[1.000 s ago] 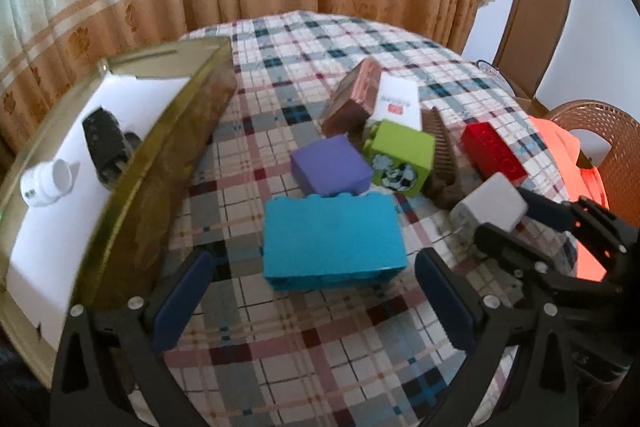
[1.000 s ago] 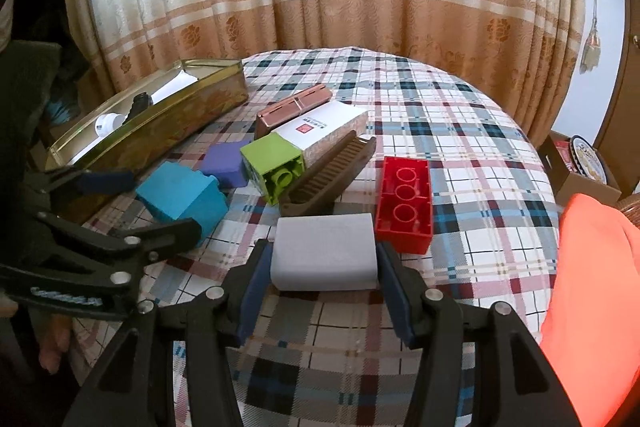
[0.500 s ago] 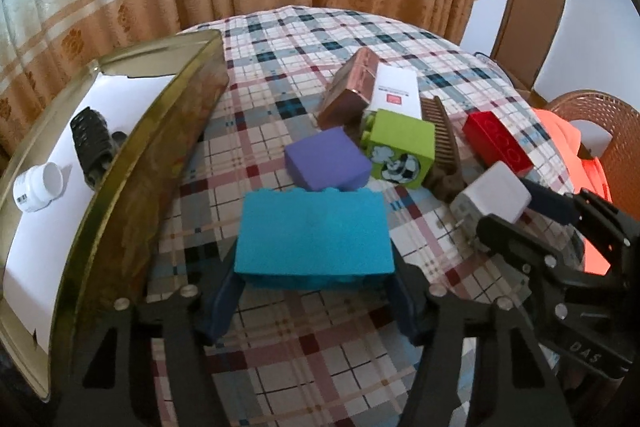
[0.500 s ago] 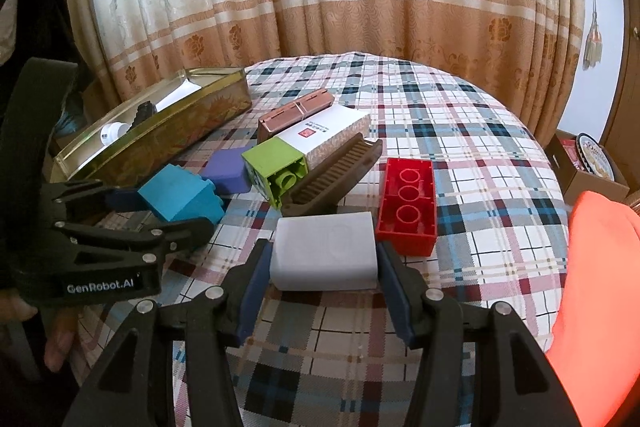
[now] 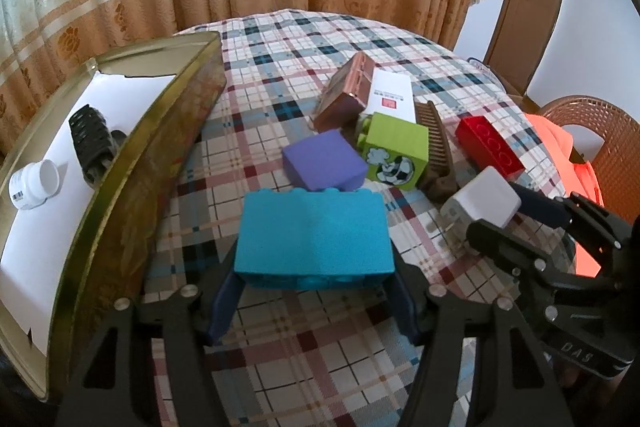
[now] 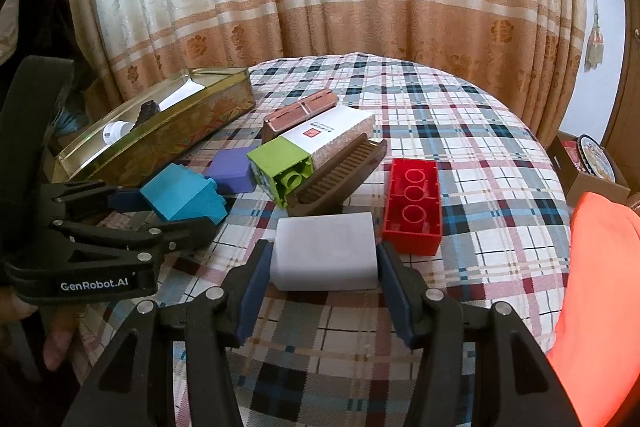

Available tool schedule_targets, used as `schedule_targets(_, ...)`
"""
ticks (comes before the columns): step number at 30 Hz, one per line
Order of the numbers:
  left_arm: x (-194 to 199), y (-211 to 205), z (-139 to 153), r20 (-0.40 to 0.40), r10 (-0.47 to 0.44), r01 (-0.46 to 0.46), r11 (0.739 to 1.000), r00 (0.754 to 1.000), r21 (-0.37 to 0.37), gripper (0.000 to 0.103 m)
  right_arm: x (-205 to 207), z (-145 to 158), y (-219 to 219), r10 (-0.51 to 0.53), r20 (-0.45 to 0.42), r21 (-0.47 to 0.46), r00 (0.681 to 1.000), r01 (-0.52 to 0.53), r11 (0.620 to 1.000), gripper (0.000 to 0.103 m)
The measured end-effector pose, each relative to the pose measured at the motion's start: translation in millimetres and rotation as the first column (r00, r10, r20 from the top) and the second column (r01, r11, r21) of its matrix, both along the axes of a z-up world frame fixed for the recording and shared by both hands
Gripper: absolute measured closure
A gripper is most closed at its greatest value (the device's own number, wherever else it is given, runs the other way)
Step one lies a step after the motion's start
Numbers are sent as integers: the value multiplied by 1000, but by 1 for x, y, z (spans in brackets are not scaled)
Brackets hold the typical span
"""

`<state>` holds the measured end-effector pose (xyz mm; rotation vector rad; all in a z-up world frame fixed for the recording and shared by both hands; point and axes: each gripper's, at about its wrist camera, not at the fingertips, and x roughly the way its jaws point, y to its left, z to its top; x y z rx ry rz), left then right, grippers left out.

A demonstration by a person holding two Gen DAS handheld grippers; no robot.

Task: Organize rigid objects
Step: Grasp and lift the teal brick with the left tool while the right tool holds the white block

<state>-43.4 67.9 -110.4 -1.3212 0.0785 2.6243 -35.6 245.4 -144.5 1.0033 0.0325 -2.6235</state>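
My left gripper [image 5: 314, 291] is shut on a big blue brick [image 5: 314, 233], its pads pressed on both ends; the right wrist view shows the same blue brick [image 6: 184, 193] lifted slightly off the cloth. A white block [image 6: 326, 253] sits clamped in my right gripper [image 6: 324, 287], and that white block [image 5: 482, 203] also appears at the right of the left wrist view. On the plaid table lie a purple block [image 5: 324, 165], a green cube [image 5: 396, 157], a red brick [image 6: 414, 199], a brown comb [image 6: 340, 173], a white box [image 6: 330, 133] and a brown case [image 6: 300, 111].
A long gold tin [image 5: 132, 163] stands open at the left, holding a white bottle [image 5: 34, 185] and a black object [image 5: 90, 137] on its white lining. An orange cloth [image 6: 596, 283] lies at the table's right edge. Curtains hang behind; a wicker chair [image 5: 592, 131] stands at right.
My left gripper closed from wide open onto the blue brick, which now sits between its pads and slightly raised. The right gripper kept its hold on the white block without moving.
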Motion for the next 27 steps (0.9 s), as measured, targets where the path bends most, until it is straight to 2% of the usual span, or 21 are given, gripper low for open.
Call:
schedule_targets(9,7,4,6,-55,-21,21,1000,998,-8,39,2,0,-2,1,-3,1,1000,-1,1000,47)
schedule_targets(27,9,0,10,-88,-7,8,1000,996,12,39,6,2,-7,7,-6,3,1000,-7,1000,47)
